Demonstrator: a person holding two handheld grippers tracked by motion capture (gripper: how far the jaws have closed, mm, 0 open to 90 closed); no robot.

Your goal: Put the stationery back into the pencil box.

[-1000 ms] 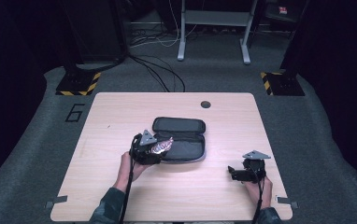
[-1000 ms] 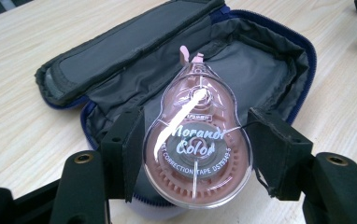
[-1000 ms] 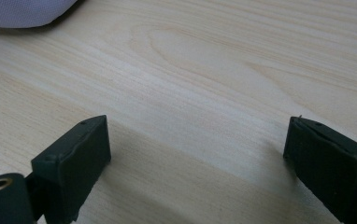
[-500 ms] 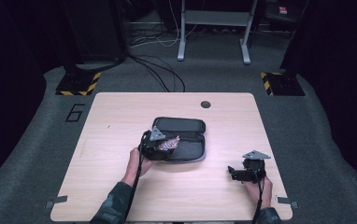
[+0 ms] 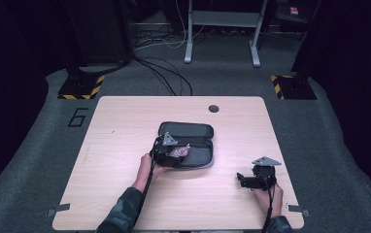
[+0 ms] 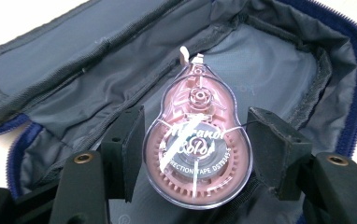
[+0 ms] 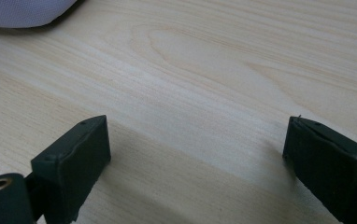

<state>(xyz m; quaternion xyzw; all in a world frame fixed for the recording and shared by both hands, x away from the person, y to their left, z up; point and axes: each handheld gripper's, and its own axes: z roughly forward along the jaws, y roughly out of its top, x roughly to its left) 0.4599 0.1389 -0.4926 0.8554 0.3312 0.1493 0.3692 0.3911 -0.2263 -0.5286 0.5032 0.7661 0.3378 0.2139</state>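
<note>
The left gripper [image 6: 195, 154] is lowering a pink correction tape [image 6: 197, 149], loosely framed between half-open jaws, into the open pouch [image 5: 193, 131]; letting go looks next, while the right gripper [image 7: 195, 158] is idling wide open and empty.

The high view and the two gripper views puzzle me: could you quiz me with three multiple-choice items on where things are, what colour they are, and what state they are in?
1. Where is the pink clear-shelled correction tape dispenser?
A. over the open dark zip pencil case
B. by the table's round hole
C. on the floor

2. What colour is the case's zip edge?
A. red
B. blue
C. yellow

3. How stands the right hand-held gripper?
A. shut on a pen
B. shut, holding nothing
C. open over bare light wooden table

Answers: 1 A, grey lining lies behind it; 2 B, blue zip teeth show; 3 C, jaws stand apart over wood.
</note>
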